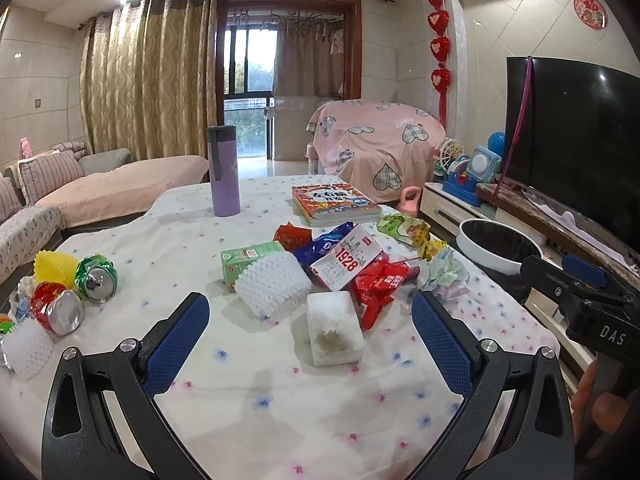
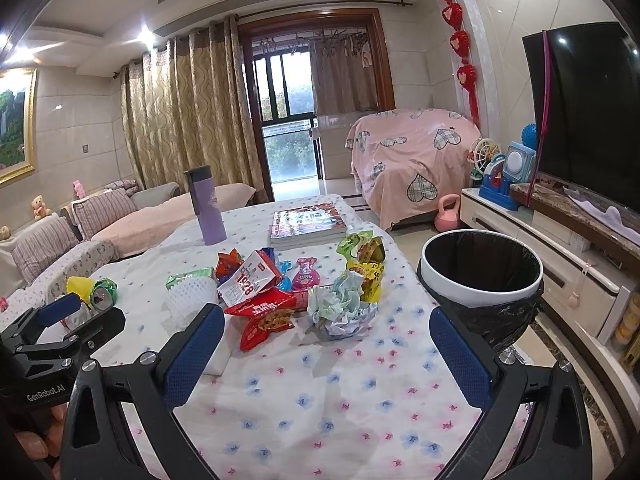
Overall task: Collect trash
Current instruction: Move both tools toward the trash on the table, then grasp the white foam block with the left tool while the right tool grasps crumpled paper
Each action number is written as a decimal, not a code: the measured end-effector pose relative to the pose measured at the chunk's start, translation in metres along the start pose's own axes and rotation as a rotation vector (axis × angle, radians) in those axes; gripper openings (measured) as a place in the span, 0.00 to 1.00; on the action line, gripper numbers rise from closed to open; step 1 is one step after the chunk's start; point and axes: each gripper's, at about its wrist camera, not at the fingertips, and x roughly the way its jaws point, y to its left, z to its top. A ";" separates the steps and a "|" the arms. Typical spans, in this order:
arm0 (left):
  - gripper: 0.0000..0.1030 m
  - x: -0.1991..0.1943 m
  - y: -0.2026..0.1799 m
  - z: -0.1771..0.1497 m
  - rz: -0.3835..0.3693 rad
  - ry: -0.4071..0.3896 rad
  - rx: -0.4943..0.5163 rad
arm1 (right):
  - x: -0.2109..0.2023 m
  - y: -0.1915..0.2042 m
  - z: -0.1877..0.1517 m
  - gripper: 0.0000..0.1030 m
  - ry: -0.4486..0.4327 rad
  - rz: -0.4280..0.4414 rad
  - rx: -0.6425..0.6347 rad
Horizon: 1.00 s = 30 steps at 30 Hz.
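Observation:
Trash lies scattered on a table with a floral cloth (image 1: 320, 420). My left gripper (image 1: 310, 312) stands open, its blue pads on either side of a stained white foam block (image 1: 334, 330). Just beyond lie a white foam net (image 1: 274, 282), a green carton (image 1: 248, 260), a "1928" packet (image 1: 346, 262) and red wrappers (image 1: 378, 286). Crushed cans (image 1: 96, 278) sit at the left. My right gripper (image 2: 326, 326) is open too, low over the cloth before a crumpled tissue wad (image 2: 344, 308) and a red snack bag (image 2: 264, 314). A white bin with a black liner (image 2: 482, 276) stands off the table's right edge.
A purple tumbler (image 1: 223, 172) and a book (image 1: 334, 200) stand at the table's far side. A sofa (image 1: 100, 192) runs along the left. A TV (image 1: 576, 136) on a low cabinet lines the right wall, with toys and a pink kettlebell (image 2: 448, 214) on the floor.

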 end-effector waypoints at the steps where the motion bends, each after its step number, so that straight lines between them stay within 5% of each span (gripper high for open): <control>1: 1.00 0.000 0.000 0.000 0.000 0.001 0.000 | 0.000 -0.001 0.000 1.00 0.001 0.000 0.002; 15: 1.00 0.016 0.000 -0.003 -0.020 0.072 -0.017 | 0.005 -0.007 0.000 1.00 0.019 0.016 0.028; 30: 0.99 0.085 -0.007 -0.014 -0.018 0.288 -0.019 | 0.067 -0.035 -0.006 0.99 0.214 0.062 0.122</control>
